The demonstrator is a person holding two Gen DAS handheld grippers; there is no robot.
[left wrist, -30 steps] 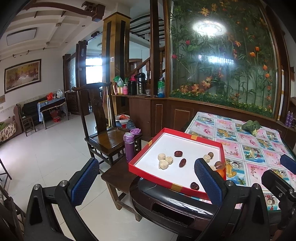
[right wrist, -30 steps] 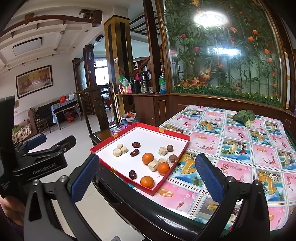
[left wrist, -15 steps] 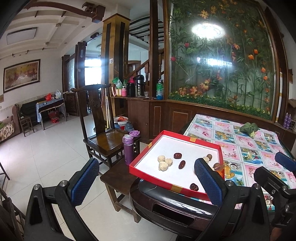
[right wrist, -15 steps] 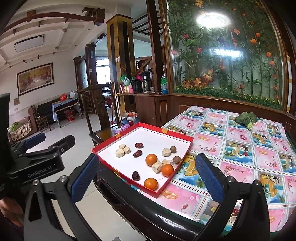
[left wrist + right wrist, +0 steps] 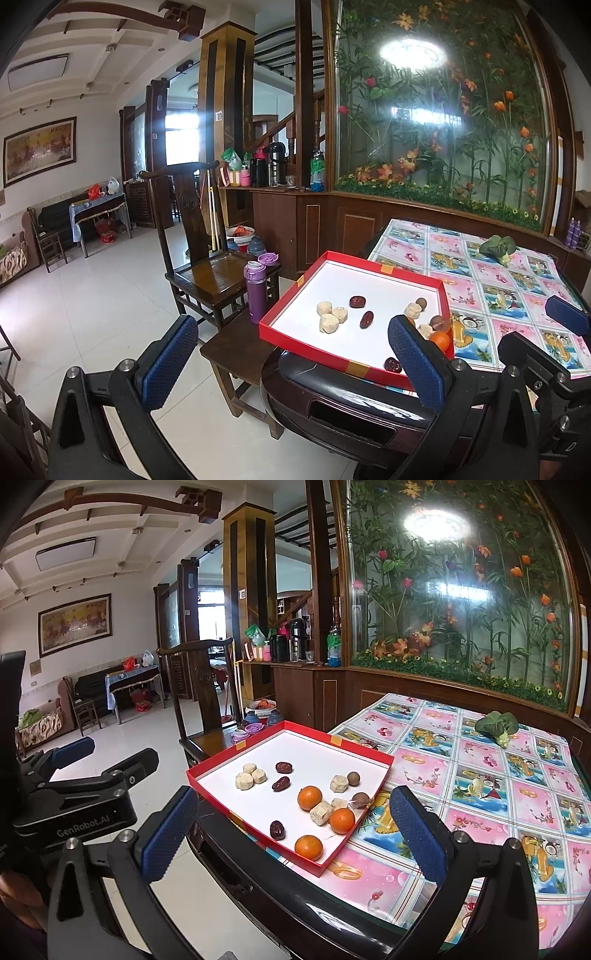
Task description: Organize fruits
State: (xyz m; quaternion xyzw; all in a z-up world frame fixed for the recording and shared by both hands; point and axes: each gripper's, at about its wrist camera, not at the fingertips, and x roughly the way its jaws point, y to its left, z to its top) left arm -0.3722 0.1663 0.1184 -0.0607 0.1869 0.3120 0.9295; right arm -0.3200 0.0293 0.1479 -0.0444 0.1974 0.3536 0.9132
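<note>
Left gripper (image 5: pixel 291 363) and right gripper (image 5: pixel 293 836) both hang spread wide, holding nothing. In the red tray (image 5: pixel 295 728): 3 pale pieces (image 5: pixel 250 775) clustered left, 3 red dates (image 5: pixel 281 783) scattered, 3 oranges (image 5: pixel 309 797) mixed among more pale pieces and brown fruits (image 5: pixel 353 778). Sorting looks unfinished.

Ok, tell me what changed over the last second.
Both hand-held grippers, left and right, edged slightly nearer the red tray, open and empty throughout. The oranges, dates and everything else in the tray stayed put.
</note>
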